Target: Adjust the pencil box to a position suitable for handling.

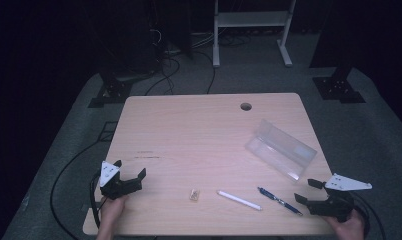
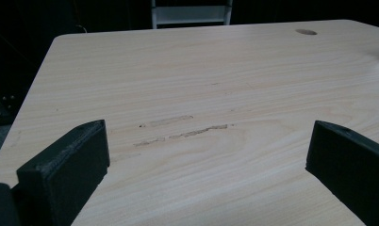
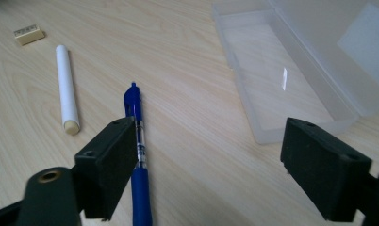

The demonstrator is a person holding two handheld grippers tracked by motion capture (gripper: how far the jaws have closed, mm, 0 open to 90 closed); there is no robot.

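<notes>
Black two-jaw right gripper (image 1: 307,191) spread wide, holding nothing, near the table's right front corner, just beside the blue ballpoint pen (image 3: 136,141). Black left gripper (image 1: 130,170) likewise spread, empty. Pen flat on the pale wooden table (image 1: 189,130), long axis diagonal, tip pointing away toward the clear plastic pencil case (image 1: 281,148).

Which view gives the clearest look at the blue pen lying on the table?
The right gripper view: the blue click pen lies close up, its clear barrel section visible beside the tool's left jaw. The high view shows the same pen small and thin, near the right tool.
</notes>
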